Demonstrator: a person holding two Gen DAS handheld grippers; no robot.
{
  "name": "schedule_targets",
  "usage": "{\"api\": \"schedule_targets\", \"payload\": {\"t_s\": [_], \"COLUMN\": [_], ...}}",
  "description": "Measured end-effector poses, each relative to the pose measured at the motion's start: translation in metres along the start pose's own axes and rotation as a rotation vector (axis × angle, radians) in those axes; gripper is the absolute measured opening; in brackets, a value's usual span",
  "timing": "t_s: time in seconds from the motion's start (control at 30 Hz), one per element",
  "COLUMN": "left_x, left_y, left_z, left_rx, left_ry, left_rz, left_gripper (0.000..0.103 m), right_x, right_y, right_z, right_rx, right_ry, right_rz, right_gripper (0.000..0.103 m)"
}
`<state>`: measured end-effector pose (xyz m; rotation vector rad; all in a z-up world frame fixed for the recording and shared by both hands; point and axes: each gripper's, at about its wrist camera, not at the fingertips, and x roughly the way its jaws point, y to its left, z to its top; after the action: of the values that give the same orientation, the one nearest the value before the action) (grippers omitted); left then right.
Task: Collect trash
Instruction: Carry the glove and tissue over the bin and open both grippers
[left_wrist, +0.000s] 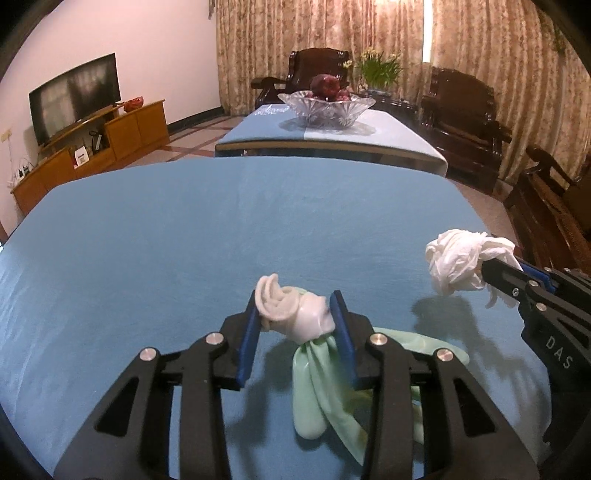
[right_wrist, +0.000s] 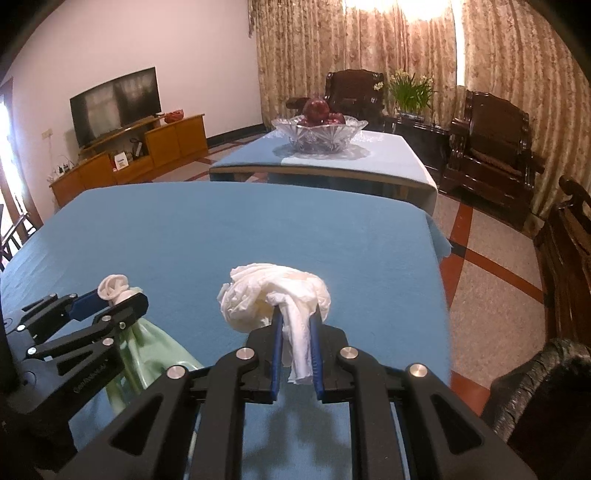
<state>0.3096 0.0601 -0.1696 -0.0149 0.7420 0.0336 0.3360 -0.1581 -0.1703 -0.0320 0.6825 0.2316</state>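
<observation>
Left claw (left_wrist: 295, 325): pads pressed in on a rolled glove (left_wrist: 295, 314); pale rolled cuff sticks out ahead of the pads, green fingers hang below, near the worktop's near edge.
Right claw (right_wrist: 297, 345): pinching a crumpled white tissue wad (right_wrist: 273, 295); a tail of tissue runs back between the pads. Sits toward the worktop's right edge.
Worktop (left_wrist: 184, 229): blue cloth; no other loose trash visible on the part in view.
Lift state: both items cast shadows on the cloth; the wad looks clear of the surface. Whether the glove's fingers touch the cloth, cannot tell.
Progress (judgement): both visible pieces are gripped, so the pick-up looks done; the drop-off remains.
Bin: a dark, crinkled shape (right_wrist: 535, 402) at the lower right of the right wrist view, beyond the worktop's right edge, may be a bag-lined bin; cut off, not certain.
Hidden: worktop's near edge and near corners blocked by the claw bodies; more trash there cannot be ruled out.
Background: second table with a glass fruit bowl (left_wrist: 327, 107), well apart.
</observation>
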Motion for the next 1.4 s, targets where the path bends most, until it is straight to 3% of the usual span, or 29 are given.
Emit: {"api": "schedule_targets", "payload": {"t_s": [0.3, 0.6, 0.87, 1.4], "left_x": [-0.035, -0.075, -0.105, -0.118], "left_y": [-0.009, -0.043, -0.091, -0.208], "left_z": [0.004, 0.002, -0.006, -0.036], "left_rx": [0.012, 0.049, 0.103, 0.239], "left_ry": [-0.047, -0.089, -0.118, -0.119], "left_rz": [-0.023, -0.073, -0.137, -0.318], "left_gripper": [0.036, 0.036, 0.035, 0.036], "right_x": [-0.039, -0.087, -0.126, -0.190], "right_y": [-0.009, -0.031, -0.065, -0.165], "right_z": [-0.002, -0.011, -0.030, -0.085], "right_rx": [0.012, 0.038, 0.070, 0.171], "right_ry": [-0.050, -0.097, -0.117, -0.112], "right_rz": [0.005, -0.023, -0.081, -0.284], "right_gripper": [0.013, 0.013, 0.013, 0.013]}}
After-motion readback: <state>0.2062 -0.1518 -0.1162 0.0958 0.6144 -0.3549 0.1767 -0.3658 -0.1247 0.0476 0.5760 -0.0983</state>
